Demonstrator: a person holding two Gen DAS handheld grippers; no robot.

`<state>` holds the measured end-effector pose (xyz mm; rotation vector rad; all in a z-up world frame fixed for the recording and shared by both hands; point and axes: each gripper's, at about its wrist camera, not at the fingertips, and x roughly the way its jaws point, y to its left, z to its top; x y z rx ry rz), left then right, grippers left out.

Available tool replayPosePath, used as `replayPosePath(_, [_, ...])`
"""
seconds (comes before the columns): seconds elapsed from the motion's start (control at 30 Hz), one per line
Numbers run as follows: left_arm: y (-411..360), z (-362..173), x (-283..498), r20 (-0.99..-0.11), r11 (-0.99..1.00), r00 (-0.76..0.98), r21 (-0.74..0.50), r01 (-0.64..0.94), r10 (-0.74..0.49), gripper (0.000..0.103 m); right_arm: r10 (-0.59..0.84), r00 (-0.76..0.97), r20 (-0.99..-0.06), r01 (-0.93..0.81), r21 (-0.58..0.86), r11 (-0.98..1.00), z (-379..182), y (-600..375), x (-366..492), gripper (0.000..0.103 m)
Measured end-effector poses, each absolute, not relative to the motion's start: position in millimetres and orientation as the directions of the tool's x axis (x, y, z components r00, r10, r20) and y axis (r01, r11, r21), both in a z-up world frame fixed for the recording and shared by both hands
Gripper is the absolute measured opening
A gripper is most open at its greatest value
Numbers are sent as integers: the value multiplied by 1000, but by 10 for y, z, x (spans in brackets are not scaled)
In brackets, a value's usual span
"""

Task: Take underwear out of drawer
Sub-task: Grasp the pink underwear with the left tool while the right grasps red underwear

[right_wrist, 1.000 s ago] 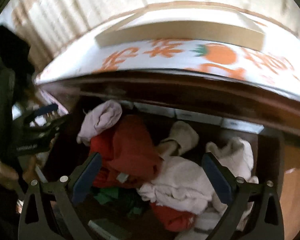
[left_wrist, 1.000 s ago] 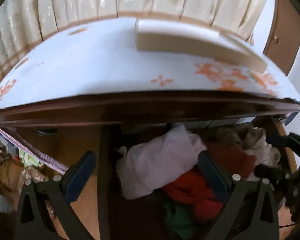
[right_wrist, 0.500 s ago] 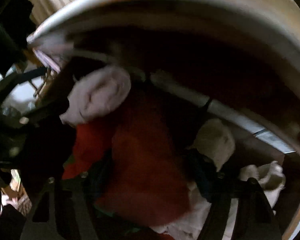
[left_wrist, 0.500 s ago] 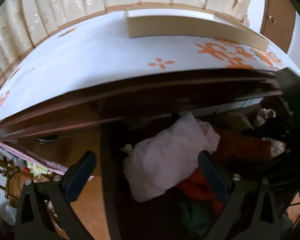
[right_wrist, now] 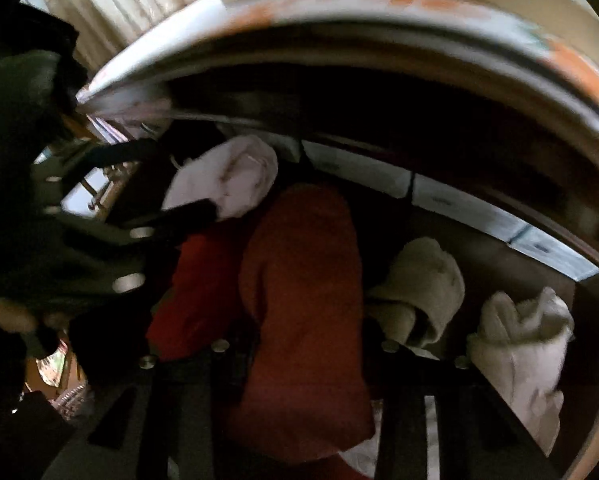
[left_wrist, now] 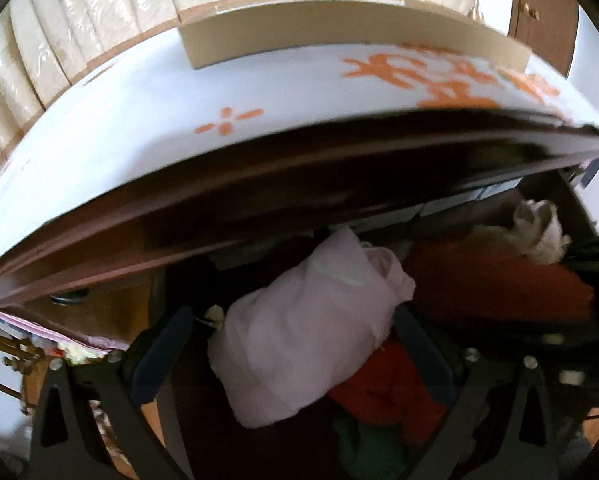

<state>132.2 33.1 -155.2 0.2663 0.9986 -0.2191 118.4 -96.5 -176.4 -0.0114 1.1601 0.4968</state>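
Observation:
The open drawer (right_wrist: 479, 208) holds rumpled underwear. In the right wrist view a red piece (right_wrist: 299, 300) fills the gap of my right gripper (right_wrist: 303, 354). Its jaws are closing and the fingers (right_wrist: 395, 364) press into the cloth on both sides. In the left wrist view my left gripper (left_wrist: 291, 356) stands open around a pale pink piece (left_wrist: 307, 340), its blue pads (left_wrist: 163, 356) apart from the cloth. More red cloth (left_wrist: 479, 284) and a green piece (left_wrist: 363, 440) lie beside it. The right wrist view also shows the left gripper (right_wrist: 183, 178) at the pink piece (right_wrist: 235, 172).
The dresser top (left_wrist: 139, 132), covered in white cloth with orange print, overhangs the drawer closely. A cardboard box (left_wrist: 339, 28) sits on it before cream curtains (left_wrist: 99, 20). Beige (right_wrist: 423, 284) and white (right_wrist: 523, 344) garments lie at the drawer's right end.
Both grippers have sunk lower into the drawer. The right jaws have narrowed from wide open onto the red piece. The left gripper stays open and has come closer over the pink piece.

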Motion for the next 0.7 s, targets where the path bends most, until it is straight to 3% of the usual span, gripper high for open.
replayPosePath(0.3, [242, -1630, 1357, -869, 931, 494, 153, 332, -33, 101, 382, 385, -840, -356, 247, 901, -1569, -1262, 824, 37])
replayPosePath(0.5, [201, -1701, 1385, -897, 921, 434, 95, 379, -86, 61, 387, 400, -830, -346, 255, 903, -1525, -1308, 823, 38])
replayPosePath(0.57, [213, -1692, 1371, -895, 919, 435, 85, 385, -99, 40, 401, 411, -819, -343, 268, 900, -1455, -1396, 782, 38])
replayPosePath(0.7, [301, -1616, 1301, -874, 914, 469, 81, 397, -126, 28, 414, 456, -788, -332, 281, 900, -1304, -1469, 725, 37])
